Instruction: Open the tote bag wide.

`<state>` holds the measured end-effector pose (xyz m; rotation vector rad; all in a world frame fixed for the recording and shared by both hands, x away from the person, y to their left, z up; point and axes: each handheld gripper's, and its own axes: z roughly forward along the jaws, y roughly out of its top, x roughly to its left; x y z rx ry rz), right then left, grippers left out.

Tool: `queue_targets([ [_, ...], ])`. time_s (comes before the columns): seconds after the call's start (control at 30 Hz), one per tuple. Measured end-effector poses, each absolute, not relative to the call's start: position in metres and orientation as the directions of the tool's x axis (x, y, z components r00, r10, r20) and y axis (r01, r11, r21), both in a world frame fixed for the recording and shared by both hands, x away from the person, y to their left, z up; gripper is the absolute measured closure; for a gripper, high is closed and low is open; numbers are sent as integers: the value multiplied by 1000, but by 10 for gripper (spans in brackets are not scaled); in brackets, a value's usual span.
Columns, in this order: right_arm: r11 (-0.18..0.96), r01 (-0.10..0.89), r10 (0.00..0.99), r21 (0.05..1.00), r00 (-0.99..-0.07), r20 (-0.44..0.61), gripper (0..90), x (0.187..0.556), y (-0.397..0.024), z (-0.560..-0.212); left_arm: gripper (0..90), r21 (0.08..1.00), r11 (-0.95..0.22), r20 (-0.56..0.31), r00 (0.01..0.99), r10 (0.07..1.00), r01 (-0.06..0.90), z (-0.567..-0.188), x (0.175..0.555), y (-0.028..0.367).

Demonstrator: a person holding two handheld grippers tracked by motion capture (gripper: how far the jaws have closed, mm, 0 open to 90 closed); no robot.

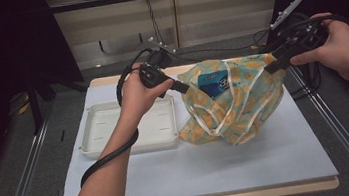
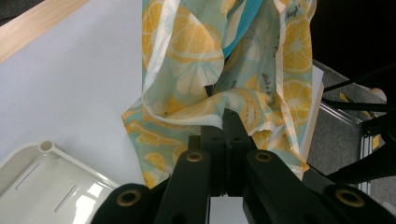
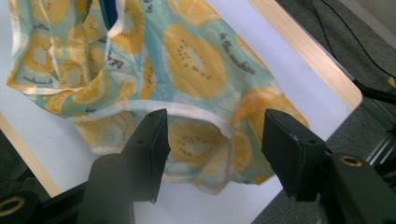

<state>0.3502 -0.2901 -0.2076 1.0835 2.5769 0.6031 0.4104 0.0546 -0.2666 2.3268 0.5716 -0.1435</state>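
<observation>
A thin cloth bag (image 1: pixel 229 106) printed with yellow citrus slices on pale green sits bunched on the white mat. A blue packet (image 1: pixel 212 84) shows through its mouth. My left gripper (image 1: pixel 184 88) is at the bag's left rim, and in the left gripper view its jaws (image 2: pixel 231 119) are shut on a fold of the bag (image 2: pixel 196 60). My right gripper (image 1: pixel 270 66) is at the bag's upper right corner. In the right gripper view it stands open (image 3: pixel 215 140), the hemmed edge of the bag (image 3: pixel 196 60) lying between and just beyond the pads, which do not press on it.
A white plastic tray (image 1: pixel 88 111) lies on the mat to the left of the bag, under my left forearm. The white mat (image 1: pixel 196 171) has bare room in front. Metal rails run along both sides of the table, and cables trail behind it.
</observation>
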Motion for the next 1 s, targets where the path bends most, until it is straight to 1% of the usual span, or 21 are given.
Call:
queue_targets([
  [0.13,632,608,724,481,-684,-86,426,355,-285,-211,900,632,-634,-266,894,361,445,-267,410,53],
  [0.2,648,599,711,471,-697,-93,454,359,-280,-214,900,631,-647,-256,903,346,427,-266,411,53],
  [0.27,645,596,710,478,-699,-87,515,361,-276,-216,900,634,-634,-268,894,358,444,-267,411,53],
  [0.3,643,596,709,481,-700,-82,528,362,-275,-217,900,630,-645,-261,901,348,432,-266,412,54],
  [0.33,652,596,706,469,-703,-86,628,365,-273,-218,900,630,-627,-273,886,374,459,-265,411,54],
  [0.37,652,596,706,469,-703,-86,628,365,-273,-218,900,630,-627,-273,886,374,459,-265,411,54],
  [0.4,650,602,709,465,-700,-86,651,366,-272,-217,900,631,-636,-264,893,363,445,-265,412,55],
  [0.43,640,604,713,476,-698,-73,713,368,-271,-217,900,629,-635,-264,891,369,449,-264,412,56],
  [0.47,630,611,720,480,-691,-66,732,369,-270,-217,900,633,-632,-265,892,367,448,-264,413,57],
  [0.53,636,606,712,477,-700,-60,733,370,-269,-218,900,636,-630,-266,893,364,446,-264,413,58],
  [0.57,645,601,706,471,-705,-65,750,371,-268,-218,900,633,-633,-263,892,367,447,-264,413,59],
  [0.6,644,609,706,462,-706,-53,817,372,-268,-219,900,633,-631,-263,891,369,448,-264,414,59],
  [0.77,645,614,709,456,-703,-55,876,371,-268,-217,900,636,-622,-271,887,374,457,-264,414,61],
  [0.8,627,615,719,478,-693,-49,900,370,-270,-213,900,641,-612,-282,884,373,463,-265,414,62],
  [0.83,620,617,722,485,-690,-45,900,369,-271,-211,900,641,-612,-282,884,373,463,-265,414,62],
  [0.87,612,618,730,493,-681,-52,900,368,-273,-208,900,633,-627,-264,888,376,454,-265,416,64],
  [0.9,601,627,739,496,-672,-47,900,368,-276,-205,900,642,-595,-287,871,400,484,-265,414,63],
  [0.93,601,627,739,496,-672,-47,900,368,-276,-205,900,642,-595,-287,871,400,484,-265,414,63],
  [0.97,592,627,746,506,-664,-50,900,367,-281,-202,900,643,-611,-273,884,380,462,-265,417,65],
  [1.0,592,627,746,506,-664,-50,900,367,-281,-202,900,643,-605,-278,879,387,469,-264,417,66],
])
